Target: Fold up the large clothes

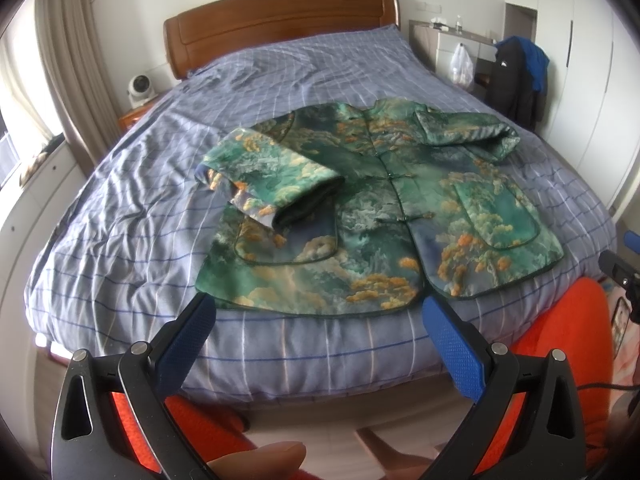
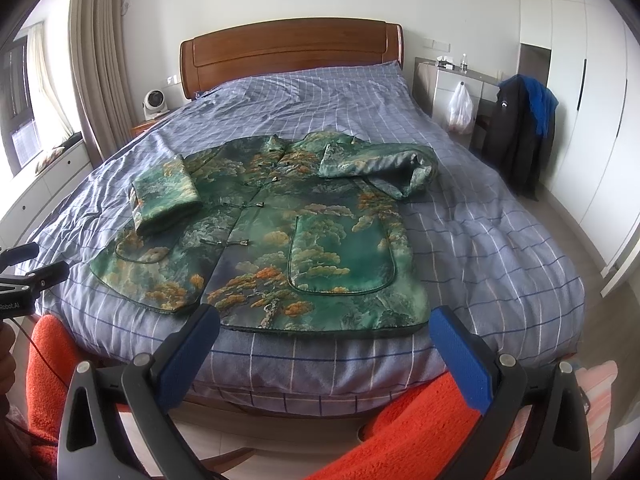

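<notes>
A padded green jacket (image 1: 384, 208) with a cloud-and-tree print lies face up on the blue checked bedspread (image 1: 140, 216), filling the centre of both views, its hem just short of the near edge of the bed and its toggle front closed.

The folding looks barely begun. The sleeve at centre left (image 1: 272, 180) is already turned in across the chest, its cuff resting above the lower pocket. The sleeve at upper right (image 1: 476, 132) is bent back toward the collar, though the fisheye stretch makes it hard to say whether it lies neatly or is merely bunched. The body itself is still at full length and full width: no side panel is brought in, and the hem is not lifted toward the collar. So the main folds all appear to remain, and that far sleeve probably wants tidying first.

The left gripper (image 1: 316, 320) hangs at the lower middle of its view, above the near bed edge, its blue pads spread wide with nothing between them. The right gripper (image 2: 324, 332) sits likewise at the bottom of its frame, fully parted and empty, just short of the hem. Neither touches the cloth. Orange fabric (image 2: 420, 424) shows below the fingers in both views.
</notes>
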